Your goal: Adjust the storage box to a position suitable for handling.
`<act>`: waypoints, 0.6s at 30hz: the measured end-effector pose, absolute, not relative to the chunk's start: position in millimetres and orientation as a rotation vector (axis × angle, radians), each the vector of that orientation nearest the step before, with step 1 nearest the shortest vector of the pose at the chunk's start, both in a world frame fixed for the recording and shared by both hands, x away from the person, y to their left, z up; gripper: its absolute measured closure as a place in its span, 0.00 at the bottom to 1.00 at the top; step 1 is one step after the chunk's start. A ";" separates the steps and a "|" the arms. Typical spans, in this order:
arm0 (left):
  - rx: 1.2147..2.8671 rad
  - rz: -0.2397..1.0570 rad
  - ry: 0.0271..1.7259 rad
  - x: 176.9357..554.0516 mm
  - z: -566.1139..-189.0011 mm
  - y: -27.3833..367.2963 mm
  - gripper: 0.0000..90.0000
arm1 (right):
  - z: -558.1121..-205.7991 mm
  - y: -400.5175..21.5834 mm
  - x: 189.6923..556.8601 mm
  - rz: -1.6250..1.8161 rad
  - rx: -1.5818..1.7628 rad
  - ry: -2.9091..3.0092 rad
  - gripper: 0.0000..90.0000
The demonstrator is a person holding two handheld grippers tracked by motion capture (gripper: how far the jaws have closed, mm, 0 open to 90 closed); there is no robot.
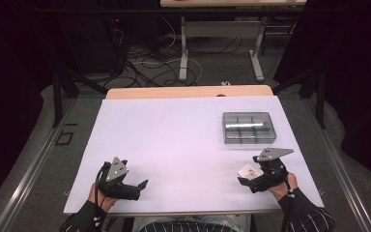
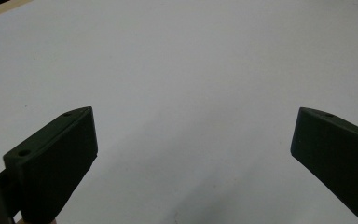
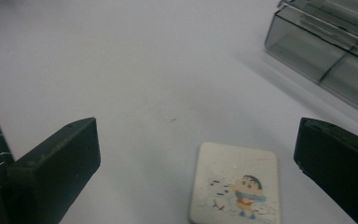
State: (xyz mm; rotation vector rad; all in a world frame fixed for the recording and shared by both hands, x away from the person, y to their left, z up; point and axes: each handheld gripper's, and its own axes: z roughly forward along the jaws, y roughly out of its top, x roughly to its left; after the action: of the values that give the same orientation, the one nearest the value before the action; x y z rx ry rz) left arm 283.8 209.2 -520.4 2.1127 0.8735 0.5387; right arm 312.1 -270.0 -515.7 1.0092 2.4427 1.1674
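2 black hand-held tools rest low over a white desk (image 1: 183,140), 1 in each of a person's gloved hands. The left tool (image 1: 134,187) sits near the desk's front left edge, its jaws spread wide over bare white surface with nothing between them. The right tool (image 1: 245,178), near the front right, also has its jaws wide apart, and 1 small white card (image 3: 235,184) printed with a cartoon figure lies flat on the desk between them, touching neither. Beyond it, well apart, stands 1 clear grey compartment box (image 1: 249,127), divided into several sections.
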 end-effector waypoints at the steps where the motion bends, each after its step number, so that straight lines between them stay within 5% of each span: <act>1: 2.113 0.539 0.873 283.8 -520.4 209.2 0.00 | -515.7 -270.0 312.1 1.167 1.009 2.443 0.00; 18: 2.110 0.540 0.880 283.4 -520.4 209.1 0.00 | -509.8 -303.6 371.3 1.148 1.139 2.312 0.08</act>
State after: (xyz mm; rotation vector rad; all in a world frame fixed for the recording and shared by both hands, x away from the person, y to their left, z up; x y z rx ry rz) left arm 283.4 209.1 -520.4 2.1103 0.8803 0.5397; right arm 371.3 -303.6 -509.8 1.1391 2.3123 1.1477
